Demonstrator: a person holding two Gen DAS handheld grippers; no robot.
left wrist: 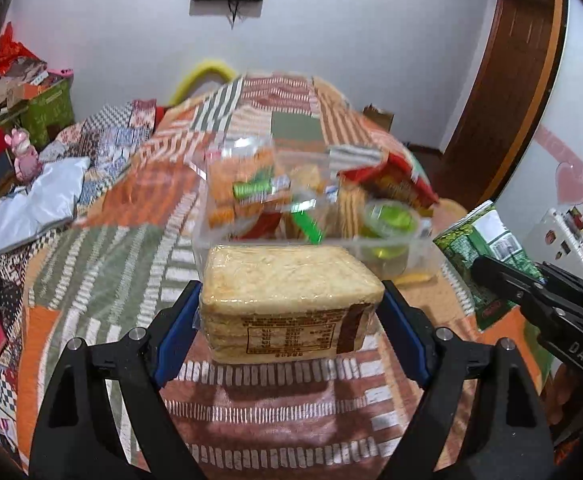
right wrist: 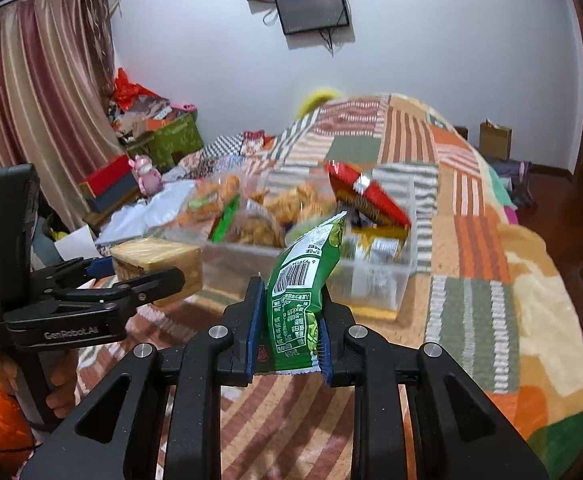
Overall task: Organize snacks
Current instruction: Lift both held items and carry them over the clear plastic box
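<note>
Left gripper [left wrist: 291, 312] clamps a clear-wrapped cracker pack [left wrist: 291, 300] above the patchwork blanket [left wrist: 111, 252]. Just beyond: clear plastic bin [left wrist: 419, 254] of mixed snacks. Right gripper [left wrist: 531, 292] at the right edge, holding a green bag [left wrist: 487, 248].

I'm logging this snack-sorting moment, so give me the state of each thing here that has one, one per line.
Left hand-held gripper: shut on the cracker pack.
Cracker pack: wrapped, held clear of the blanket.
Right hand-held gripper: shut on the green snack bag.
Green snack bag: sealed, upright, pinched at its lower end.
Clear plastic bin: lidless, holding many snacks.
Red snack bag: tilted in the bin.
</note>
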